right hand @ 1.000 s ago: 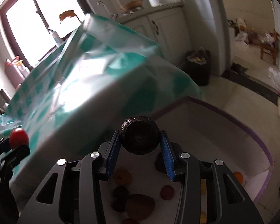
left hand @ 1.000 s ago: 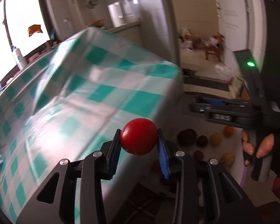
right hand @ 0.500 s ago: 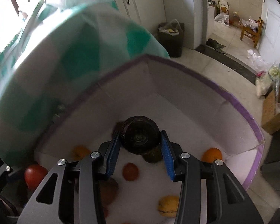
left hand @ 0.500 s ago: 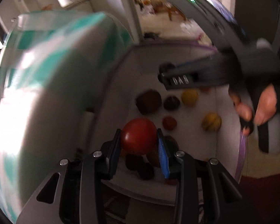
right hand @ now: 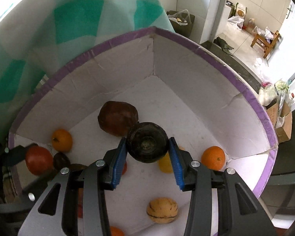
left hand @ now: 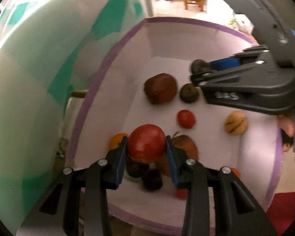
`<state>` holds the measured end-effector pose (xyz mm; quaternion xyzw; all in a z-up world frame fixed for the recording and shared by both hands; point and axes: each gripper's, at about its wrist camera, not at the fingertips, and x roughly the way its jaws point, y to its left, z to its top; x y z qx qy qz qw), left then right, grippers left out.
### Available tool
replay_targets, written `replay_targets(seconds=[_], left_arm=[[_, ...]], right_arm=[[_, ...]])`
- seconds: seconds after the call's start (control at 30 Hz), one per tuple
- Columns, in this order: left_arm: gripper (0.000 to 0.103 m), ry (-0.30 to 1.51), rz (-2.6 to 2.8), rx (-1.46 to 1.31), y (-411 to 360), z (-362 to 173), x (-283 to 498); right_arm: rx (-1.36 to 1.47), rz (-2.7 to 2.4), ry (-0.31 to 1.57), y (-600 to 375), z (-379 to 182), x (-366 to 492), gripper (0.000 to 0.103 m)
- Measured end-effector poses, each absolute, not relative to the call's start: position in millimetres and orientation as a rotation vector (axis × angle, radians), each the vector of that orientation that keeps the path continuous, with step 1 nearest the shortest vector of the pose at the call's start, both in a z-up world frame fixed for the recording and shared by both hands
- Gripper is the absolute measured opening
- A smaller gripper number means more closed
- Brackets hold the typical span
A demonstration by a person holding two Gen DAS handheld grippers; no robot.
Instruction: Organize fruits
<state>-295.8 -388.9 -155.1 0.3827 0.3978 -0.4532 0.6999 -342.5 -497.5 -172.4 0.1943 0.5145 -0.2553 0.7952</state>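
My left gripper is shut on a red tomato and holds it over the near left part of a white box with a purple rim. My right gripper is shut on a dark round fruit over the box's middle. It also shows in the left wrist view, at the right. On the box floor lie a big brown fruit, oranges, a striped yellow fruit, a small red fruit and dark fruits.
A table under a green and white checked cloth rises to the left of the box. Behind, on the tiled floor, are a dark bin, a wooden stool and bags.
Both grippers have swung from the table edge down over the box, each with its fruit held. The box floor and its fruits are now close below.
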Motion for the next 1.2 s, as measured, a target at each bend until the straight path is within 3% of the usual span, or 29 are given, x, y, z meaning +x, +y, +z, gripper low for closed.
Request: replay_targets(seconds=[0.1, 0.23, 0.37, 0.53, 0.73, 1.2], left_arm=[[0.041, 0.896, -0.994, 0.851, -387.2, -156.5, -292.0], [0.067, 0.838, -1.013, 0.848, -386.1, -147.8, -298.2], [0.08, 0.8, -1.018, 0.859, -387.9, -145.6, -305.6], [0.085, 0.792, -1.005, 0.868, -386.5, -145.3, -307.4], [0.093, 0.768, -1.075, 0.839, -381.3, -134.0, -323.1], [0.094, 0.788, -1.111, 0.817, -379.7, -135.0, -327.5]], right_arm=[[0.422, -0.55, 1.112, -500.7, -172.3, -341.1, 0.042], [0.445, -0.556, 1.112, -503.8, -172.5, -342.1, 0.051], [0.462, -0.555, 1.106, -504.5, -171.3, -344.6, 0.063], [0.459, -0.56, 1.105, -504.3, -169.6, -344.7, 0.077], [0.437, -0.578, 1.108, -502.2, -169.9, -342.2, 0.084], [0.44, -0.578, 1.11, -502.5, -170.9, -341.6, 0.084]])
